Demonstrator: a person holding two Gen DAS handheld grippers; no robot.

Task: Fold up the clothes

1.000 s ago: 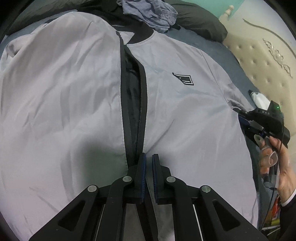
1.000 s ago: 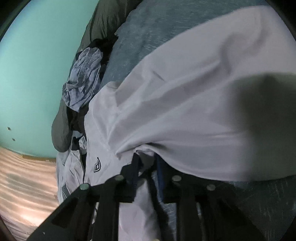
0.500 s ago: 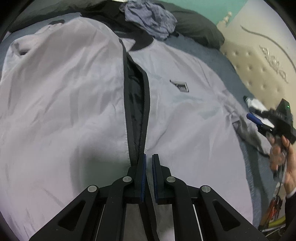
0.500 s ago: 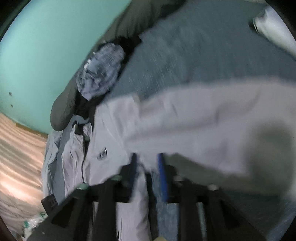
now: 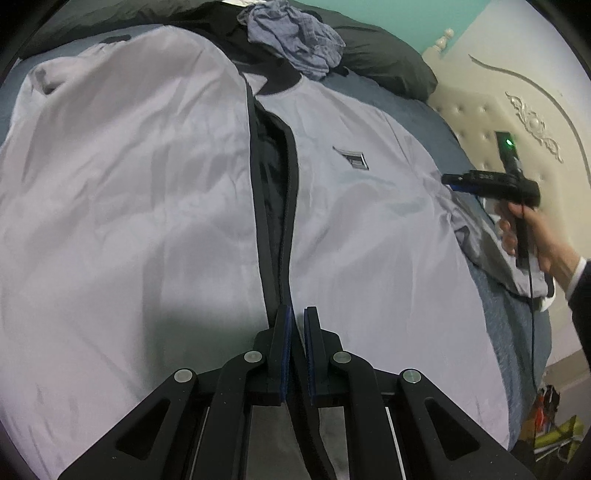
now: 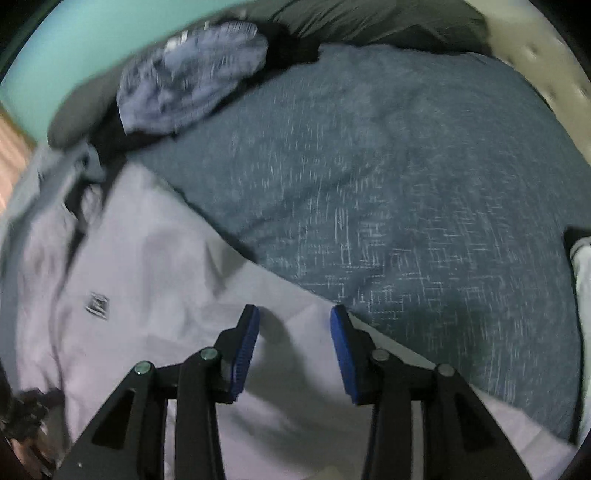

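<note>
Grey jacket lies flat ahead of both claws.
My left claw pinches its hem; the right claw is opening, empty above it. The cloth looks thin and slippery, so I would grip the sleeve edge.

Black linkage grippers, blue-padded jaws, silver pivot screws; dark sleeve, white cuff

A home bedroom: a bed with blue cover, dark pillow, and a cream tufted headboard against a teal wall.
</note>
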